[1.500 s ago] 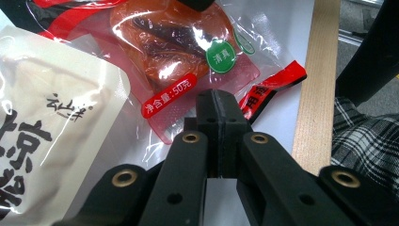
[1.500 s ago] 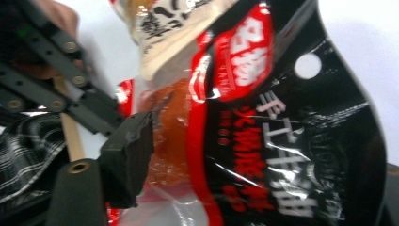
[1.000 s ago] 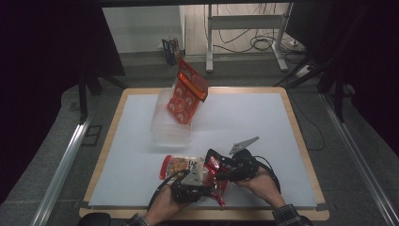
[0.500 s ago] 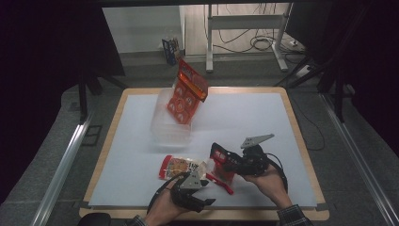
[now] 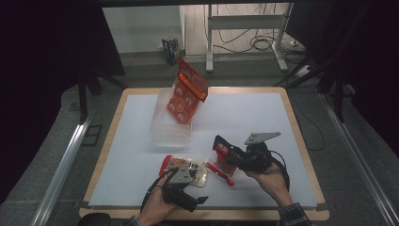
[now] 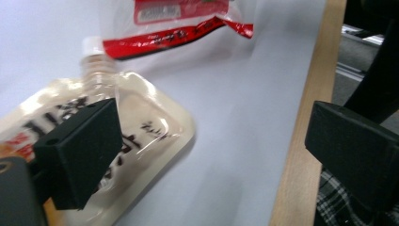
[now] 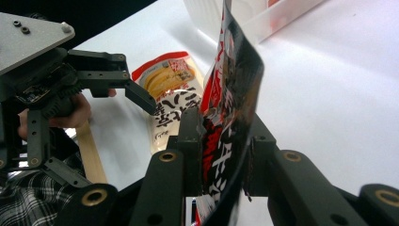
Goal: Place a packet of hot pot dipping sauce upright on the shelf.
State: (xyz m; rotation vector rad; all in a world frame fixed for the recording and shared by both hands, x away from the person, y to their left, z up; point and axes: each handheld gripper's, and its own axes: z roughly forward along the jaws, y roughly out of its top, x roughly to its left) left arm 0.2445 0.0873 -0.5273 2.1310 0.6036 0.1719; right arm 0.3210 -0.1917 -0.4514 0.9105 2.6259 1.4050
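Your right gripper [image 5: 225,155] clamps the red pouch [image 7: 230,108]. Your left gripper [image 5: 188,181], jaws just opened, stands released at lower centre; the beige pouch [image 5: 188,168] lies directly ahead, spout pointing away.

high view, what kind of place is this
Probably a lab recording station: a white-topped table with a wooden rim, dark curtains around it, and loose cables on the floor behind.

The counter [image 5: 141,136] is a white sheet framed by a pale wooden rim. A clear plastic container [image 5: 165,128] stands on it toward the far left, with an orange-red packet [image 5: 187,94] propped upright in it. Near the front edge a spouted pouch [image 5: 186,169] lies flat on the white surface.
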